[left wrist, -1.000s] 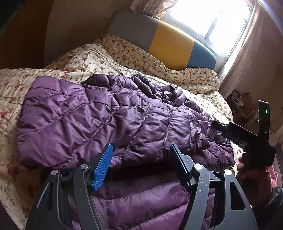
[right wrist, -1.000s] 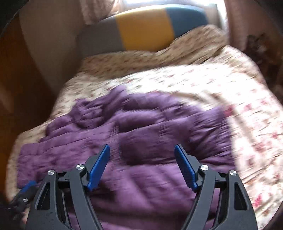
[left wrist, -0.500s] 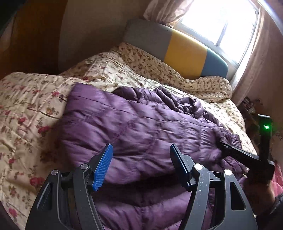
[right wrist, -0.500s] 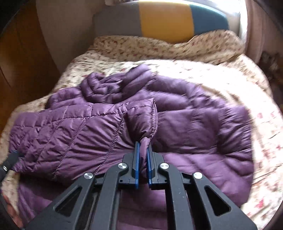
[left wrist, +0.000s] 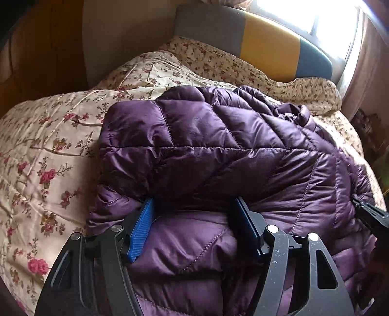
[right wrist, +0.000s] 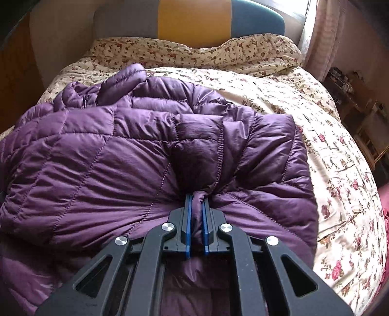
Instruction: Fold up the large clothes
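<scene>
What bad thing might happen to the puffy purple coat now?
The right hand-held gripper pinches only a thin fold of the shiny purple quilted down coat, so the slick fabric might slip free. The left hand-held gripper is open around a bulge, so that side may sag onto the floral bedspread.

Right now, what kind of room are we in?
Most likely a bedroom: a bed with a floral quilt, a padded striped headboard, and a curtained window. A purple puffer jacket lies on it.

Floral quilt (left wrist: 48, 155), striped headboard (right wrist: 194, 19)
</scene>
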A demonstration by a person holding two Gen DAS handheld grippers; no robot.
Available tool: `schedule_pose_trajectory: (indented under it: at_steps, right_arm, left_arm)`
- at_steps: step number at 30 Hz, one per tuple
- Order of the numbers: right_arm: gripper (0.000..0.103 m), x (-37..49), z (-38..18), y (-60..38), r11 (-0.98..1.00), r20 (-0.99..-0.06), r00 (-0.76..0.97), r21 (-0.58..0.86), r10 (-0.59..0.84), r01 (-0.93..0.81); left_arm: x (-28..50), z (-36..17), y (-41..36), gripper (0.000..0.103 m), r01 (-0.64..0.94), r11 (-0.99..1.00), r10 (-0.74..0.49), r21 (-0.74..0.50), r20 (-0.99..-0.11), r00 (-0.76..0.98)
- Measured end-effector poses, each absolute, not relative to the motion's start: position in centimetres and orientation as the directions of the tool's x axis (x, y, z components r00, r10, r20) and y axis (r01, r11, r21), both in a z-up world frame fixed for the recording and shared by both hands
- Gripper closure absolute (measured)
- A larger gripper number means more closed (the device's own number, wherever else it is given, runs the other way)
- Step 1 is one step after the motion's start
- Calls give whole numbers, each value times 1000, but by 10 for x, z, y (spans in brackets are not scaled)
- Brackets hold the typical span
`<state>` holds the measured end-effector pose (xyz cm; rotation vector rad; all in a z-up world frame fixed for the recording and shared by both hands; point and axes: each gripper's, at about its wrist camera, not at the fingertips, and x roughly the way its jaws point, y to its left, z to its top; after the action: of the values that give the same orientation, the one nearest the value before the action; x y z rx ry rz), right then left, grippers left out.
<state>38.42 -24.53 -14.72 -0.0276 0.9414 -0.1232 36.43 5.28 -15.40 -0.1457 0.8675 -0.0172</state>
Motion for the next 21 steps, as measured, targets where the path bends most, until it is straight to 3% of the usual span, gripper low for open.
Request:
schedule_pose_trajectory:
  at_steps: [8, 10, 12, 13, 18, 21]
  right_arm:
    - [93, 382, -149, -236, 988, -780, 606, -126, -157, 94]
    - [91, 383, -145, -235, 986, -781, 603, -136, -165, 95]
    - [73, 382, -137, -238, 986, -778, 605, -132, -169, 106]
    - [57, 380, -130, -241, 986, -769, 618, -122, -165, 112]
    - [53, 379, -98, -233, 993, -726, 678, -70, -114, 92]
    - [44, 390, -88, -220, 997, -713, 698, -20, -65, 73]
  left_arm:
    - [363, -155, 53, 36, -46, 991, -67, -127, -756, 651]
    - [360, -149, 52, 28, -40, 991, -70, -128, -752, 656]
    - [355, -142, 50, 24, -37, 991, -71, -129, -742, 667]
    - [352, -137, 51, 24, -39, 991, -69, -129, -732, 678]
    - [352, -114, 58, 24, -44, 986, -77, -159, -683, 727]
    - [362, -105, 57, 24, -51, 985, -76, -168, -668, 740]
